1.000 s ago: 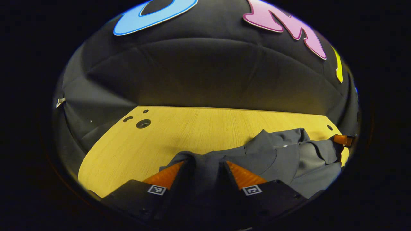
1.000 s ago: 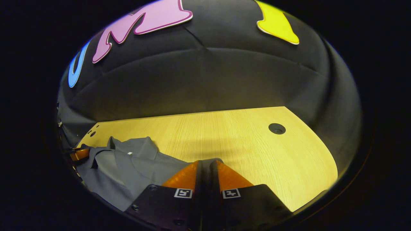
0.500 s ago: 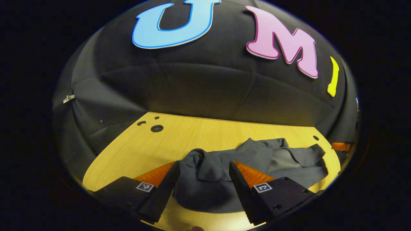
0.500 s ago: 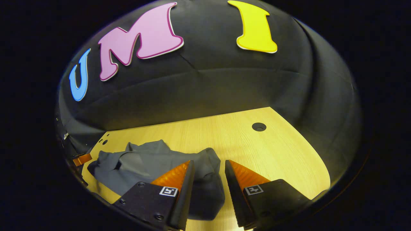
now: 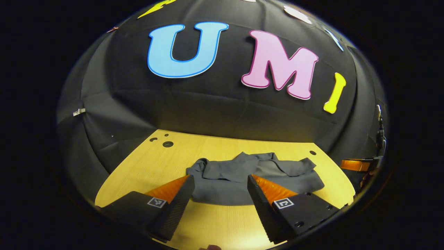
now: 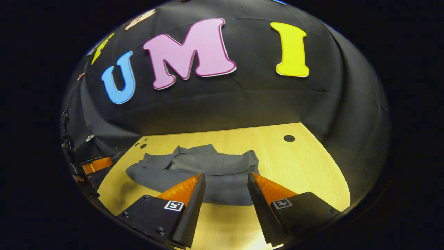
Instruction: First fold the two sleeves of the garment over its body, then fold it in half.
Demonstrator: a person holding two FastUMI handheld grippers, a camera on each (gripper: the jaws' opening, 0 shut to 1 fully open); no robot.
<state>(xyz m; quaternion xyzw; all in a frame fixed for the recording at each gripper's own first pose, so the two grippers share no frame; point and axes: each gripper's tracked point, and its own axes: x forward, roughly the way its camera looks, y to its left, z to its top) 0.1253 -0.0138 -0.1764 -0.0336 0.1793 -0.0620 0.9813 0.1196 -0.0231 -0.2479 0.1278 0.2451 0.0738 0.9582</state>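
Note:
A dark grey garment lies folded in a low bundle on the wooden table, its collar and sleeves gathered along the far edge. In the right gripper view the same garment rests mid-table. My left gripper hangs open above the near edge of the cloth, nothing between its fingers. My right gripper is likewise open, above and just short of the bundle. The other gripper's finger pokes in at the right edge of the left gripper view and at the left edge of the right gripper view.
The table has small round holes at its far left corner and one near the far right. Bare wood runs in front of the garment and on both sides. The black cloth wall stands close behind the table.
Both grippers went from shut on the cloth to open, letting the garment go. Both then drew back and up, so the folded garment now lies farther ahead.

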